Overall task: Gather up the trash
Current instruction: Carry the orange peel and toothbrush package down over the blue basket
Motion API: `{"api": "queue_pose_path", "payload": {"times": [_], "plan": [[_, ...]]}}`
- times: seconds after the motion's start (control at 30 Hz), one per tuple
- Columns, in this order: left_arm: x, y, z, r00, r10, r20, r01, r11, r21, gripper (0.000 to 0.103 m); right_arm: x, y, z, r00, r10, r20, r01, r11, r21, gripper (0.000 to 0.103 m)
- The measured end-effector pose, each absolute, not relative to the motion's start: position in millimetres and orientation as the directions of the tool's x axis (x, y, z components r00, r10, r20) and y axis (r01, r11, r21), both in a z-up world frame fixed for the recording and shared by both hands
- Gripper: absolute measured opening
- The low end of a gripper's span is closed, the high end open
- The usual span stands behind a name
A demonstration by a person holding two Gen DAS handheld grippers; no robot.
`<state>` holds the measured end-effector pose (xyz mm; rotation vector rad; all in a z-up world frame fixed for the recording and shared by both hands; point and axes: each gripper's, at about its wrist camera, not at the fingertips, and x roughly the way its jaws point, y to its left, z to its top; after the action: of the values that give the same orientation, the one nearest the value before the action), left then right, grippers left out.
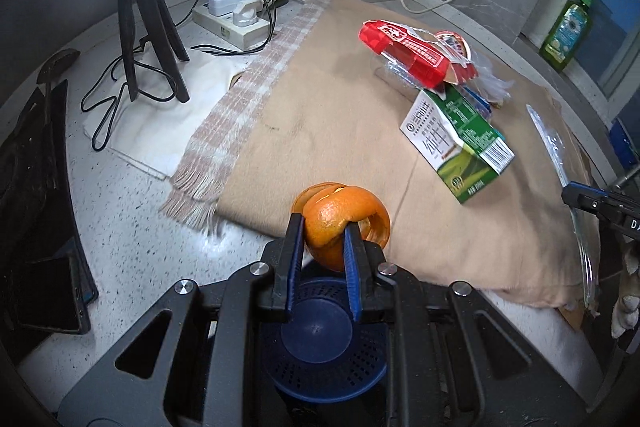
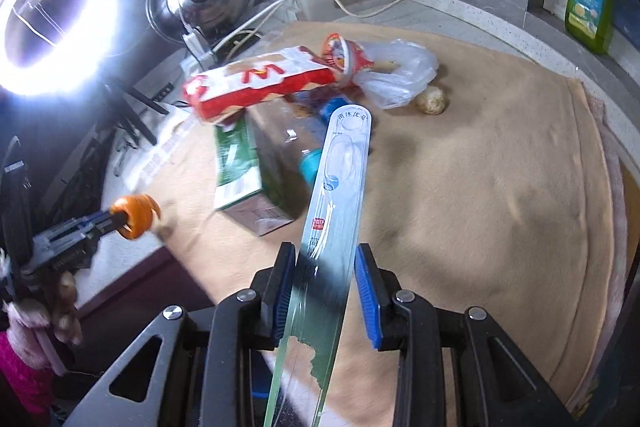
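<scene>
Orange peel [image 1: 344, 223] sits pinched in the left claw [image 1: 322, 227] right above the blue basket [image 1: 324, 359], likely ready to drop in, while the right claw [image 2: 326, 259] pinches a clear plastic wrapper [image 2: 340, 179] lifted off the counter [image 1: 132, 219].

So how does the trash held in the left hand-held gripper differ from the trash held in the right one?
The left hand-held gripper holds an orange peel, curled and opaque; the right hand-held gripper holds a clear plastic toothbrush package, long and flat. The peel sits compact between the fingers, while the package sticks far out past them. Both are pinched and lifted off the tan cloth.
</scene>
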<state>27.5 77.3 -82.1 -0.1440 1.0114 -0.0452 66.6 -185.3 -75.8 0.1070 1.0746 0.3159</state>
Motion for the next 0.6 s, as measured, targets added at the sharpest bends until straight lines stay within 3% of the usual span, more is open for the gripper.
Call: {"api": "queue_pose_path", "payload": {"times": [0.27,0.6], "plan": [[-12.4,88.0,-91.5,0.511,-0.133,-0.849,0.023,0.990,-0.140,0.017,26.1,-139.4,-68.9,0.439,0.321,-0.839,-0.245,0.941,0.232,0.031],[-49.3,89.1,-137.3,0.413,-0.155,-0.897,0.062,0.988,-0.142,0.017,-19.1,-80.4,-109.7,0.346,0.321,-0.881,-0.320,0.924,0.211,0.031]]}}
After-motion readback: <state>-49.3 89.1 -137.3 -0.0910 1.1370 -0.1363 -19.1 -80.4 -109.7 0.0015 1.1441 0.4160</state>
